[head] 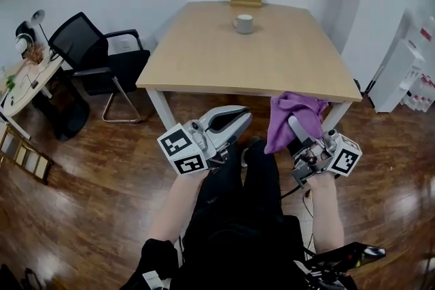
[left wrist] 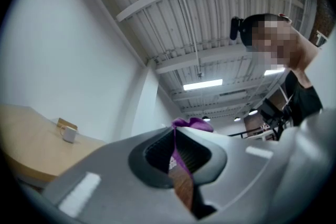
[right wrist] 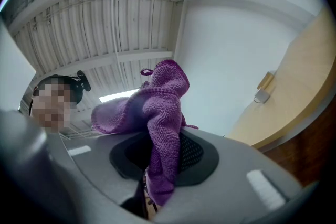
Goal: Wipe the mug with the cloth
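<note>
The mug (head: 243, 24) is standing far back on the desk (head: 204, 68), well apart from the left hand-held gripper (head: 238, 117) and the right hand-held gripper (head: 293, 125). Both are hovering off the desk's near edge, above the wooden floor (head: 102, 166). Open desk surface is lying between that edge and the mug. The right hand-held gripper is clamping the purple cloth (head: 299, 111), which is draping over its jaws. The left hand-held gripper is clenched on nothing.
</note>
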Demonstrator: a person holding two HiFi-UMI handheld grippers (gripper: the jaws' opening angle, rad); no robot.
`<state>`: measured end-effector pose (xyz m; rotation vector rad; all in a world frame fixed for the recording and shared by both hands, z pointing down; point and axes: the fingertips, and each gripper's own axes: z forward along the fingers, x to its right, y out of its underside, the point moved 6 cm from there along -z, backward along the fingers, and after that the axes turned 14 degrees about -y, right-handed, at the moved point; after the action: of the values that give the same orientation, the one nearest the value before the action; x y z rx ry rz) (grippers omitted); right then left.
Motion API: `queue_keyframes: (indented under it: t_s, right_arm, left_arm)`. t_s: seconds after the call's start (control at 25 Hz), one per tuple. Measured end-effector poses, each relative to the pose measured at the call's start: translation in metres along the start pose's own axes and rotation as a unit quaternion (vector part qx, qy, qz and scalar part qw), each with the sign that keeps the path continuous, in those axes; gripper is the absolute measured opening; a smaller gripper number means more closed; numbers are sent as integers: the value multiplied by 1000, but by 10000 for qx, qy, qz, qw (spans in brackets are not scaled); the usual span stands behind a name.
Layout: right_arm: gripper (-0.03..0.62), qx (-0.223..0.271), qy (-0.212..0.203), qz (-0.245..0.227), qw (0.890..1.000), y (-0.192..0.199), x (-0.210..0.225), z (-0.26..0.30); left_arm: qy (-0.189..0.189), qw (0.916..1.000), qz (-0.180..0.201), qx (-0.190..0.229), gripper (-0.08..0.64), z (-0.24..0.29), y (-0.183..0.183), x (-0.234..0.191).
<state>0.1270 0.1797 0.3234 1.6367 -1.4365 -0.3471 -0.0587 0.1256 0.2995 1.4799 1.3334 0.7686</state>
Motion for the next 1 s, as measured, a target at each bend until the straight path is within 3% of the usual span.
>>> queue_keyframes:
  t_s: [0.48,1.0]
  right_arm:
    - [81,298,-118,27,9995,11,-72,-26]
    - [81,202,-446,-422,9979,6,-120,-23]
  left_arm:
    - [-263,9995,148,-17,11,-26,-3,61]
    - [-233,9977,618,150,11,-53,-23,119]
